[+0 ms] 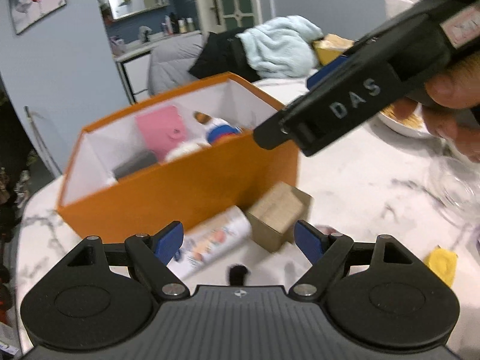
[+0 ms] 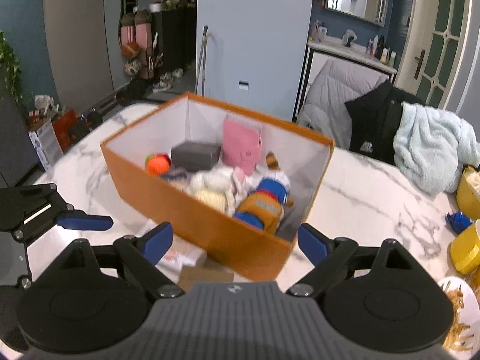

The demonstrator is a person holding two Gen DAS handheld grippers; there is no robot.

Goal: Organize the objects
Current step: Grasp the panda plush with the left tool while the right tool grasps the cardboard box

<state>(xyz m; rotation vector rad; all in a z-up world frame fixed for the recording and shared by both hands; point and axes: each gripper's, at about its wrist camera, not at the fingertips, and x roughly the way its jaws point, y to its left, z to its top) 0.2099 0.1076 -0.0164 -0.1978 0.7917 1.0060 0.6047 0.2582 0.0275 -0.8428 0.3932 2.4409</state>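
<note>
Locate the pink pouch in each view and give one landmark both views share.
Left wrist: pink pouch stands left of centre, inside the orange box, against its white back wall.
Right wrist: pink pouch sits just above centre, upright against the back wall of the orange box, beside the grey box.
Shared landmark: the light blue blanket beyond the table.
</note>
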